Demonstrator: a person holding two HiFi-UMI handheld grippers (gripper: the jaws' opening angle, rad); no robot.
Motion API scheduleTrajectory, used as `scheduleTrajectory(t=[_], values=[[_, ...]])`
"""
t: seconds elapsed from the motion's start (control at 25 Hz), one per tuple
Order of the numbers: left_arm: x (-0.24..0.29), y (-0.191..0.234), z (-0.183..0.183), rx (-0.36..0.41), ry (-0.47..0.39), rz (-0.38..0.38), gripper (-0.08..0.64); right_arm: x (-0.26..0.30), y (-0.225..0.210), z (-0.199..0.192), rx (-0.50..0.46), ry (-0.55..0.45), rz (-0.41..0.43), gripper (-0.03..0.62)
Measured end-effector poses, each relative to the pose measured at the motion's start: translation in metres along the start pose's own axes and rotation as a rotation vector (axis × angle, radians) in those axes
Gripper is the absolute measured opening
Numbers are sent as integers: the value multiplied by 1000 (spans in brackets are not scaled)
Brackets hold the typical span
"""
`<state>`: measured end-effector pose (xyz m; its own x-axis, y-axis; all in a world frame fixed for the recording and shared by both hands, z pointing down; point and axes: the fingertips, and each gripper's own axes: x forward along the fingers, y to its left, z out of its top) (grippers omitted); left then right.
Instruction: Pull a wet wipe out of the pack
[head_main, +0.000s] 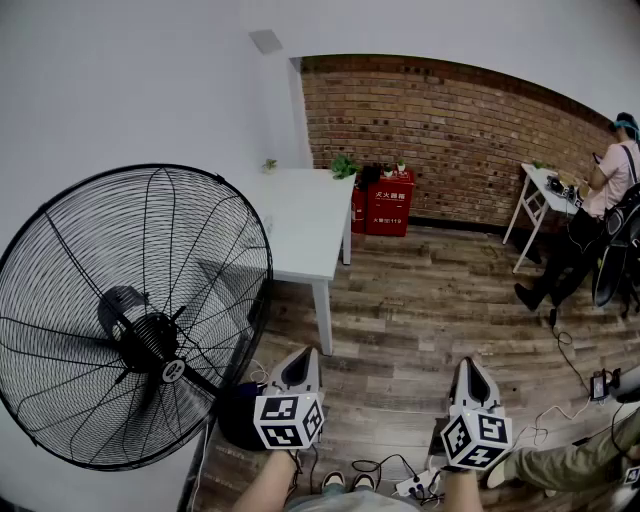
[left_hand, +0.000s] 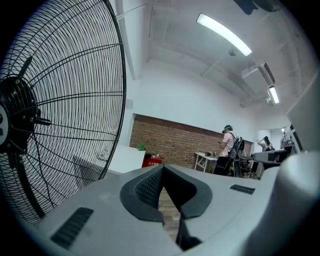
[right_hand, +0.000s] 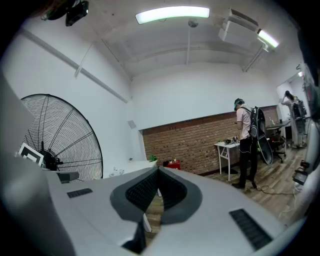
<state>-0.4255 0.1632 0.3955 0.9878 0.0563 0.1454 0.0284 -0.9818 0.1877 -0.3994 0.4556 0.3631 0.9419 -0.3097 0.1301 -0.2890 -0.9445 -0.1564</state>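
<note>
No wet-wipe pack is seen in any view; perhaps out of frame. The grey two-jaw left gripper (head_main: 302, 355) & right gripper (head_main: 469, 365) are held over brown wood-plank floor (head_main: 420, 320), jaws closed together, nothing gripped. The wipe is judged limp, damp, light: to be pinched at its exposed tip.

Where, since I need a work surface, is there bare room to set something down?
The white table is mostly bare, bordered by the wall and the fan, with small plants only at its far end. The wood floor between it and the small desk is open. Crowded: the small desk's top, and the floor by the shoes, strewn with cables.
</note>
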Motion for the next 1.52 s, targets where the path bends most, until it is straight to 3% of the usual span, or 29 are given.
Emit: scheduleTrajectory(t=[0.56,0.8,1.36,1.52], values=[[8,-14,-4,-3,15,-68,5,-3,-2,-10,24,26,-16,2],[10,-20,-2,34,19,-80,6,-4,-4,-19,52,44,-26,2],[19,-26,-3,7,40,-109,9,-9,-13,-23,75,64,-62,2],[21,-24,-1,11,45,-128,42,-8,-7,-22,74,63,-72,2]])
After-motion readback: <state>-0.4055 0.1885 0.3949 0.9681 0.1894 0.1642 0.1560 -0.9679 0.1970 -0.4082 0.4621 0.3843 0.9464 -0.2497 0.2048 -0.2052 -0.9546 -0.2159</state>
